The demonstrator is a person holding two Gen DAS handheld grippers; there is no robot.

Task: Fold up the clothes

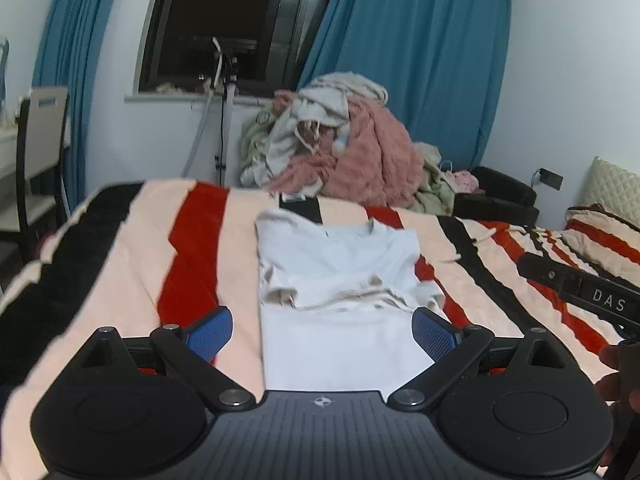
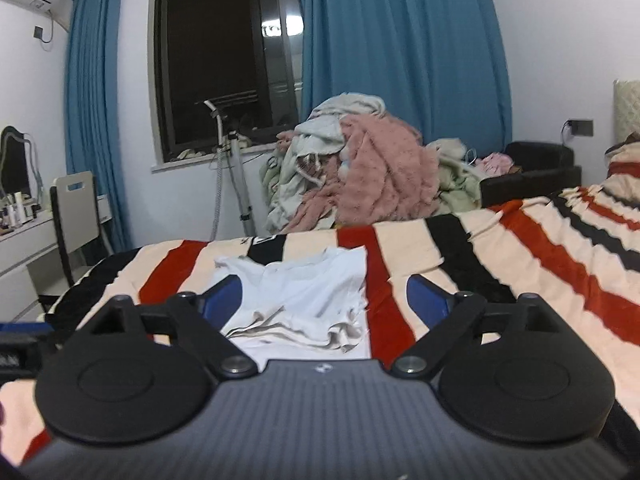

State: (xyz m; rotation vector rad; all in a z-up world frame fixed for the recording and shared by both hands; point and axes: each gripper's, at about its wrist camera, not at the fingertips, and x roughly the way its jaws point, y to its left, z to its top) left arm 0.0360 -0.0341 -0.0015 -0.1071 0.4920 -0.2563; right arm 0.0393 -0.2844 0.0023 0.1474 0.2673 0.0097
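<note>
While both hover low over the bed (image 1: 120, 248):
Left gripper (image 1: 322, 330): spread wide, empty — shirt (image 1: 336, 264) just ahead.
Right gripper (image 2: 324, 300): released, shirt's right edge.
Left view only: right gripper's side.

shirt (image 1: 340, 280) flat on bed (image 1: 120, 272), mid-width | clothes heap (image 1: 340, 148) behind bed's far edge | chair (image 1: 40, 152) off bed's left edge | pillow (image 1: 612, 192) at far right corner

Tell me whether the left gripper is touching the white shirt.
Cannot tell. In the left wrist view the left gripper is open over the white shirt, but no view plainly shows a gap or contact.
</note>
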